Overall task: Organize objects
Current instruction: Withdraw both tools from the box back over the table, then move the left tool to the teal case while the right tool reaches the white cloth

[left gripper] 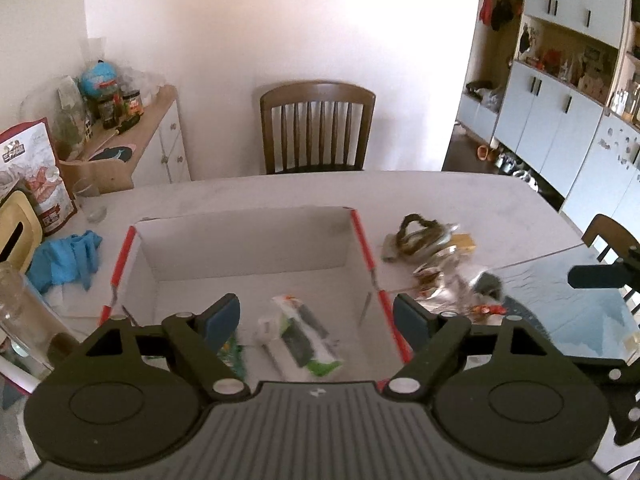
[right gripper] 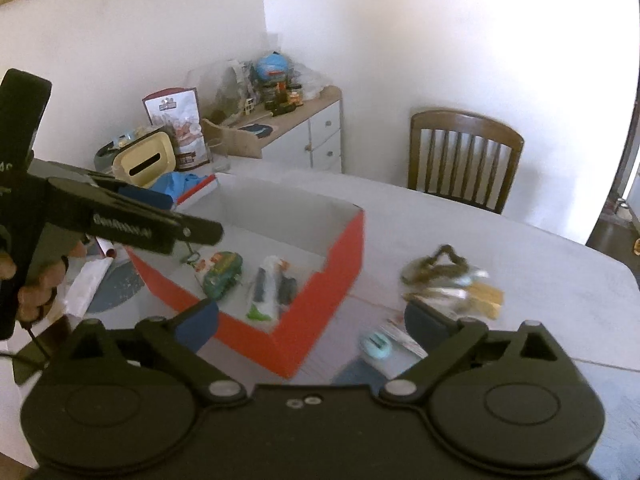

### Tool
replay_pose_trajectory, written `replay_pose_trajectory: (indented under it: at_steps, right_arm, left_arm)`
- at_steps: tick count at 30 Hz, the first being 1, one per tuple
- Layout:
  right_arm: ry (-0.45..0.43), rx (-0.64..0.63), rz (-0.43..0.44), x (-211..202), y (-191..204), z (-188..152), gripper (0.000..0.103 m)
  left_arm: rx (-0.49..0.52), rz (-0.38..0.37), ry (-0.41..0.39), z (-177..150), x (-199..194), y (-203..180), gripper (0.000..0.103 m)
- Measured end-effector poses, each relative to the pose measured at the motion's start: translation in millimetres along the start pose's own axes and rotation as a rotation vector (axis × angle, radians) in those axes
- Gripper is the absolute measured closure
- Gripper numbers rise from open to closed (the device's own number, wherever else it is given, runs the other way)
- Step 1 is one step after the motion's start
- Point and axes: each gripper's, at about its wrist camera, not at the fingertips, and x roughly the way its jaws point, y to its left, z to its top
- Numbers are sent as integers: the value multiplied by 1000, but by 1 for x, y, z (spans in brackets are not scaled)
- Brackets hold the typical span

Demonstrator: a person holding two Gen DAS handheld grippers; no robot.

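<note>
— Looking into the box [left gripper: 248,240]: what lies inside?

— A white and green packet [left gripper: 298,340] on the floor of it, and a green packet [right gripper: 222,274] just beside that, nearer the left wall. The box is red outside, white inside, and stands on the table [left gripper: 440,196].

— And the left gripper [left gripper: 316,320]?

— Its jaws are spread wide above the near end of the box, with nothing between the pads; the white and green packet shows in the gap but lies loose below.

— The right gripper [right gripper: 312,320]?

— Also wide apart and empty, over the near corner of the box. From its camera the left gripper appears at the left edge, with a hand [right gripper: 38,280] on its grip.

— What is outside the box?

— A blurred heap [right gripper: 452,284] of small things on the table to the right of it, well apart from both grippers, and a pale blue item [right gripper: 376,346] near the right gripper. A blue cloth [left gripper: 66,260] lies left of the box. A chair [left gripper: 318,128] stands behind the table.
</note>
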Motion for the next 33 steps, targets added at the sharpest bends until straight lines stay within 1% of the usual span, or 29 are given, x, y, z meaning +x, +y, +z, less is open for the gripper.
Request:
replay_pose_trajectory:
  at_steps: [5,7,12,15,19,23,27,33]
  right_arm:
    - [-3,33,-29,-23,-33,-25,3]
    - [1,56,-39,-29,-47,-34,3]
    - [17,109,-59,-36,-79,-55,3]
    - [26,129,-65,-37,-92,-64,3]
    - [32,139,-72,-34,-104,-72,3]
    - [42,127,-72,-28,-113,-80,3]
    - [56,104,-77,-17,-120,-87,4]
    - [86,96,-68,6,-131,-100,6]
  left_arm:
    - [-18,-3,-46,-7,-6,-28,19]
    - [-27,-17,-59,-10,-7,-40,19]
    - [-37,-43,-55,-16,2,-67,19]
    - [-33,-36,-43,-19,12,-84,19]
    - [-23,-26,-24,-24,26,-104,19]
    - [-20,-1,-19,-31,43,-122,19]
    - [-23,37,-1,-37,62,-137,19]
    - [-16,69,9,-45,88,-154,19]
